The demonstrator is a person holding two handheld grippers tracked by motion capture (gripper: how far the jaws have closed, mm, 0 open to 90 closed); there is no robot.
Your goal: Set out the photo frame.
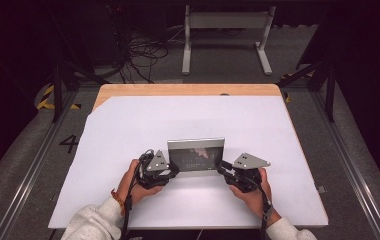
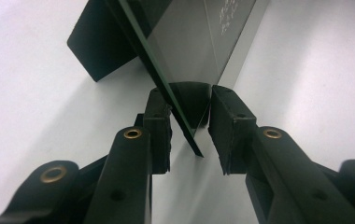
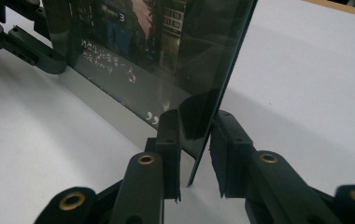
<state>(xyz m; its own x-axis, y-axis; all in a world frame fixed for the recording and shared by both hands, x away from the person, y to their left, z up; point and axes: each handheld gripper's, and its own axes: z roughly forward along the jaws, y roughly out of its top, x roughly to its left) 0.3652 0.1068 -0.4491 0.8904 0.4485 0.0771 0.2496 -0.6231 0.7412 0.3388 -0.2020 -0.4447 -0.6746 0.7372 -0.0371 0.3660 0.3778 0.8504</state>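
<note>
A picture frame (image 1: 196,155) with a glass front and a dark printed photo stands upright on the white sheet (image 1: 128,130). My left gripper (image 1: 174,169) is at its lower left corner and my right gripper (image 1: 221,167) at its lower right corner. In the left gripper view the frame's thin edge (image 2: 185,121) runs slantwise between the jaws of my left gripper (image 2: 189,107), brushing one pad, apart from the other. A black back stand (image 2: 101,42) props the frame. In the right gripper view the frame edge (image 3: 199,140) stands between my right gripper's (image 3: 194,121) jaws with gaps showing. The left gripper (image 3: 21,46) appears at the frame's far end.
The white sheet covers a wooden table whose bare edge (image 1: 188,90) shows at the back. Beyond it on the dark floor are a white stand (image 1: 225,22) and loose cables (image 1: 143,55). Metal rails (image 1: 28,170) run along both sides of the table.
</note>
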